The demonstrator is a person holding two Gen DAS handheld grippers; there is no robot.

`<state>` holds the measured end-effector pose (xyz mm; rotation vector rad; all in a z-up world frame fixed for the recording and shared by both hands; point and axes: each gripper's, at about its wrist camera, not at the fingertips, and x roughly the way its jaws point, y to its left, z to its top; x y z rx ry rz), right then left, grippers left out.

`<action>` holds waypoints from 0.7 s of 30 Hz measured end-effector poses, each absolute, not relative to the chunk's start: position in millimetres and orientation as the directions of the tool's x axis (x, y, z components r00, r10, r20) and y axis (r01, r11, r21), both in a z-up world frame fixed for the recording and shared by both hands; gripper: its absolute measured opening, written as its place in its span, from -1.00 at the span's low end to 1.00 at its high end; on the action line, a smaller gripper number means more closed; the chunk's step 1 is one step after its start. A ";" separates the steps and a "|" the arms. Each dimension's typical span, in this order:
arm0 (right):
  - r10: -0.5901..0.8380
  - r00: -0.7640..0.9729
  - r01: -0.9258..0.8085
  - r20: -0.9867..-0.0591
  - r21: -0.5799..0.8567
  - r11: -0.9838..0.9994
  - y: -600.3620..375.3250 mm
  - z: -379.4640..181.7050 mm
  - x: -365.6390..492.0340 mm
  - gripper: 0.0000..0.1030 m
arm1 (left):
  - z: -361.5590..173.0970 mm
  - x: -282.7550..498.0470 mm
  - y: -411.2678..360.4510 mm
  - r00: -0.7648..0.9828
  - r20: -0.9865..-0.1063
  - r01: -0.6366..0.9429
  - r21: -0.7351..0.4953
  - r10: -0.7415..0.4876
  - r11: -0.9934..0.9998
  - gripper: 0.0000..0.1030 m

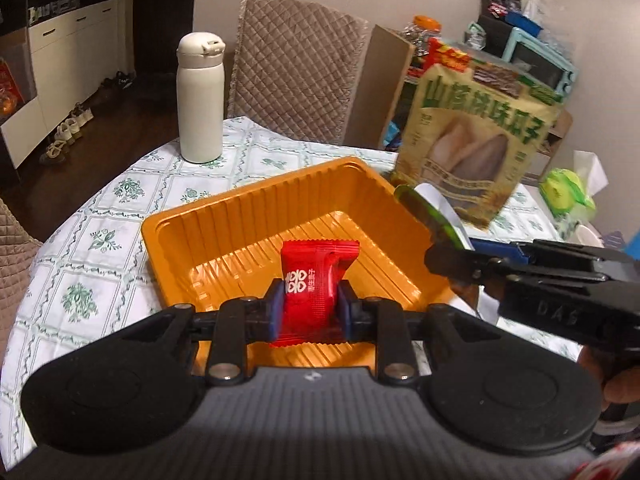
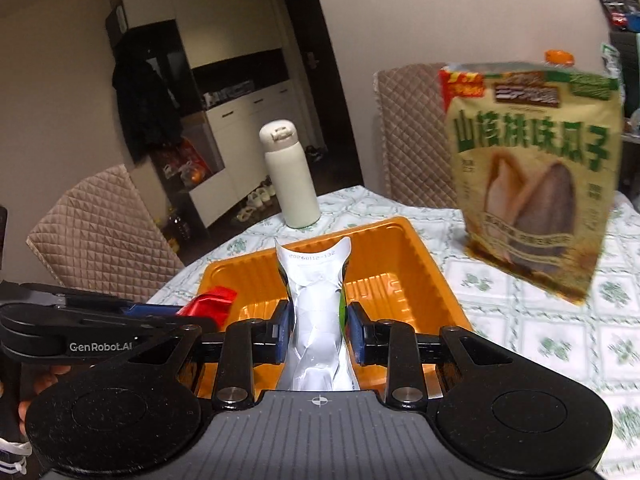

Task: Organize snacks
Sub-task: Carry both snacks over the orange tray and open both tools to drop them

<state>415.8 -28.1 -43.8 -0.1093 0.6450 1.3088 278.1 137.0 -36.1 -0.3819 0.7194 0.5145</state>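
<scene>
My left gripper [image 1: 307,304] is shut on a red candy packet [image 1: 314,280] and holds it over the near part of the orange plastic tray [image 1: 240,216]. My right gripper [image 2: 318,326] is shut on a white and green snack packet [image 2: 316,300] and holds it over the same orange tray [image 2: 404,276]. In the left wrist view the right gripper [image 1: 436,258] comes in from the right with its packet [image 1: 432,208] over the tray's right rim. In the right wrist view the left gripper [image 2: 188,312] shows at the left with the red packet [image 2: 210,299].
A large sunflower-seed bag [image 1: 472,144] stands right of the tray, also in the right wrist view [image 2: 536,184]. A white thermos [image 1: 200,96] stands behind the tray on the floral tablecloth [image 1: 100,240]. Quilted chairs [image 1: 296,68] ring the table. A green packet [image 1: 564,192] lies far right.
</scene>
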 end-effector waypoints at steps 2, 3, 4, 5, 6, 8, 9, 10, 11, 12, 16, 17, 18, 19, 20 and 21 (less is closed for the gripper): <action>0.853 0.112 -0.916 -0.510 0.279 0.287 -15.8 -51.1 421.4 -0.41 | -42.3 285.2 145.3 0.628 -0.712 -0.575 -0.155 0.313 0.803 -0.52; 0.851 0.106 -0.914 -0.515 0.286 0.287 -10.0 -54.3 424.2 -0.41 | -45.5 288.8 149.1 0.624 -0.718 -0.578 -0.157 0.309 0.801 -0.52; 0.850 0.098 -0.913 -0.517 0.293 0.283 -4.6 -57.3 427.5 -0.41 | -48.7 291.8 152.5 0.621 -0.722 -0.579 -0.161 0.305 0.799 -0.52; 0.849 0.091 -0.913 -0.520 0.297 0.280 0.6 -59.7 430.9 -0.41 | -51.3 294.2 155.4 0.619 -0.725 -0.580 -0.163 0.302 0.799 -0.52; 0.847 0.090 -0.915 -0.525 0.293 0.278 5.9 -62.0 432.8 -0.41 | -53.5 296.1 158.0 0.618 -0.726 -0.579 -0.161 0.301 0.800 -0.52; 0.836 0.092 -0.918 -0.541 0.280 0.282 16.8 -67.8 436.4 -0.41 | -58.1 299.3 162.6 0.613 -0.731 -0.580 -0.160 0.299 0.799 -0.52; 0.833 0.089 -0.918 -0.545 0.280 0.281 20.5 -70.6 437.3 -0.41 | -60.1 300.6 165.0 0.612 -0.734 -0.581 -0.164 0.295 0.797 -0.52; 0.832 0.084 -0.917 -0.549 0.284 0.280 24.2 -73.6 439.3 -0.41 | -61.9 302.0 167.2 0.610 -0.736 -0.582 -0.166 0.293 0.796 -0.52; 0.830 0.081 -0.916 -0.552 0.286 0.280 28.0 -76.2 441.0 -0.41 | -63.6 302.9 168.7 0.607 -0.739 -0.583 -0.164 0.293 0.796 -0.52; 0.828 0.080 -0.916 -0.555 0.286 0.280 31.6 -77.9 441.9 -0.41 | -65.2 304.1 170.4 0.605 -0.741 -0.584 -0.162 0.293 0.795 -0.52; 0.823 0.090 -0.916 -0.561 0.278 0.289 42.5 -85.1 443.6 -0.41 | -70.7 306.8 175.1 0.597 -0.749 -0.585 -0.161 0.287 0.795 -0.52; 0.821 0.094 -0.914 -0.563 0.278 0.295 44.3 -87.3 444.9 -0.41 | -72.1 307.0 176.1 0.595 -0.751 -0.585 -0.161 0.286 0.795 -0.52; 0.817 0.088 -0.911 -0.570 0.285 0.297 46.6 -89.8 445.9 -0.41 | -73.3 306.9 176.9 0.592 -0.753 -0.586 -0.160 0.286 0.794 -0.52; 0.813 0.080 -0.906 -0.577 0.297 0.300 48.8 -91.8 447.2 -0.37 | -74.0 307.2 177.3 0.591 -0.755 -0.586 -0.159 0.284 0.795 -0.52; 0.810 0.077 -0.901 -0.582 0.308 0.307 49.7 -93.6 448.6 -0.33 | -74.8 306.9 177.7 0.591 -0.755 -0.585 -0.160 0.283 0.795 -0.52; 0.811 0.081 -0.897 -0.580 0.313 0.313 48.4 -93.7 449.3 -0.17 | -75.7 306.6 177.9 0.590 -0.756 -0.585 -0.160 0.283 0.795 -0.52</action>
